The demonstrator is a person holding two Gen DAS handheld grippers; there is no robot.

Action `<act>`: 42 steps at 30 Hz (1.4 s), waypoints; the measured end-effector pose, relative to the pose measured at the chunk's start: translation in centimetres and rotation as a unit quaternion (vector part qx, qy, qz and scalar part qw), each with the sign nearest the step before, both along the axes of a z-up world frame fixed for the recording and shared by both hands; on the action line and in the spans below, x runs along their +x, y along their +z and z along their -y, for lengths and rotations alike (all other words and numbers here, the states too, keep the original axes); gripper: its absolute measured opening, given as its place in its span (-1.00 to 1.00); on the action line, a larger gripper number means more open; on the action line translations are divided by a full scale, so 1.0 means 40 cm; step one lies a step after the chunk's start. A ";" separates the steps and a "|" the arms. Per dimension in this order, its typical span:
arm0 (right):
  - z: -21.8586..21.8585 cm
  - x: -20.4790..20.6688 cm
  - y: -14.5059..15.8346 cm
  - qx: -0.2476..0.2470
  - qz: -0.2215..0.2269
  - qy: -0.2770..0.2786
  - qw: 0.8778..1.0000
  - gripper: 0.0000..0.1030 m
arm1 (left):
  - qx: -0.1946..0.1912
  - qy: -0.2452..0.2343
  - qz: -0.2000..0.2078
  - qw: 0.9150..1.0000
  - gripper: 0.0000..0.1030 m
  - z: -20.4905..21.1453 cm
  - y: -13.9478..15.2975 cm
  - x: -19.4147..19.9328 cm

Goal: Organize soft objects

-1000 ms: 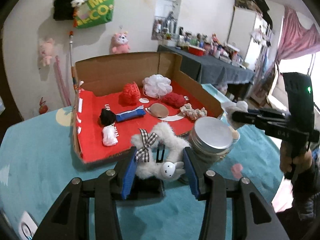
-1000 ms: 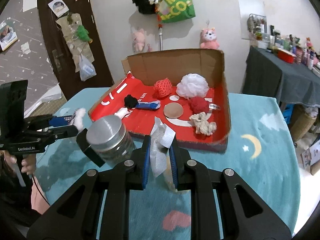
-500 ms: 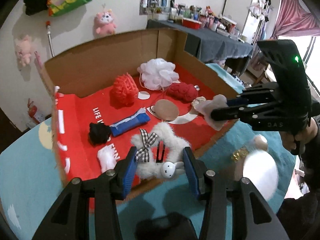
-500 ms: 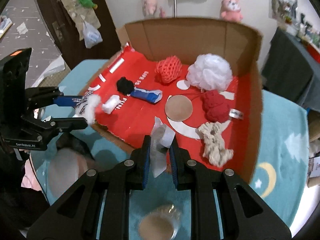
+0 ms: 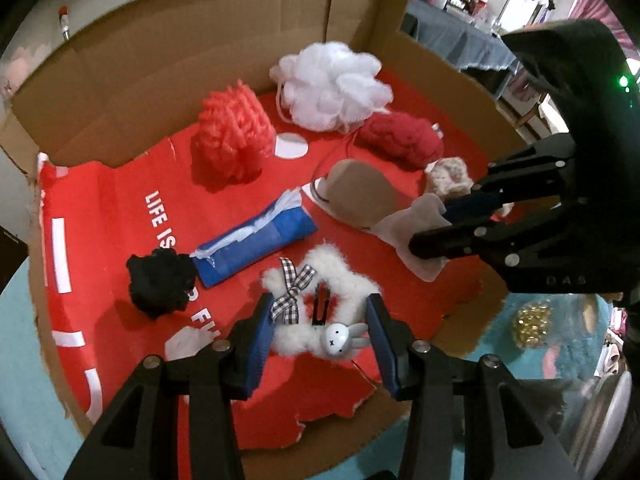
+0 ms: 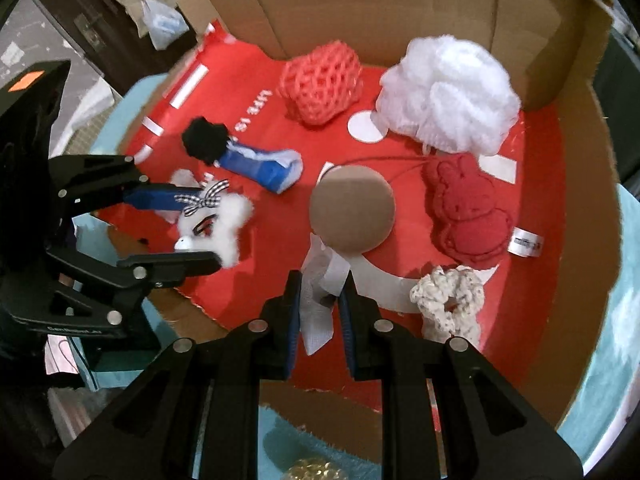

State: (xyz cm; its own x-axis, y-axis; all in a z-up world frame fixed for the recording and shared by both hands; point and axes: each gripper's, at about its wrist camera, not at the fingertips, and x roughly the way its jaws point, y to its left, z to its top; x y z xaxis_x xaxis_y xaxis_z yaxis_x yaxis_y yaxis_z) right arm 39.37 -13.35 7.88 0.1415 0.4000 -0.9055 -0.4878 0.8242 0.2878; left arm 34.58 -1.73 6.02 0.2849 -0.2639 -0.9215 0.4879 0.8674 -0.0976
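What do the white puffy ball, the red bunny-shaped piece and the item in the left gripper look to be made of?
White puff ball: gathered nylon-like mesh, slightly sheer ruffles, probably a bath pouf. Red bunny piece: matte terry-like fabric with embossed outline and sewn tag. Fluffy white ring in the left gripper: faux fur, with a checked fabric bow and a hard-looking bunny head.

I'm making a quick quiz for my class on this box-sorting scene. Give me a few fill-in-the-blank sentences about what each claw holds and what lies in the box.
1. The left claw grips a fluffy white scrunchie with a checked ____.
2. The right claw holds a white ____ cloth.
3. The white bath pouf lies beside the ____ foam net.
4. All lie in a cardboard box with a ____ floor.

Missing: bow; mesh; red; red
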 end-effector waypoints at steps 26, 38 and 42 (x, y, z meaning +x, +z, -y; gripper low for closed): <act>-0.056 0.001 -0.010 -0.072 0.008 0.000 0.997 -0.56 | -0.005 0.050 0.005 0.999 0.32 -0.035 0.027 0.011; -0.013 -0.039 0.093 -0.064 0.062 -0.056 0.994 0.39 | -0.041 0.132 0.054 0.989 0.83 -0.095 0.096 -0.059; 0.014 -0.068 0.121 -0.063 0.075 -0.084 0.992 0.39 | -0.042 0.156 0.072 0.984 0.93 -0.102 0.114 -0.088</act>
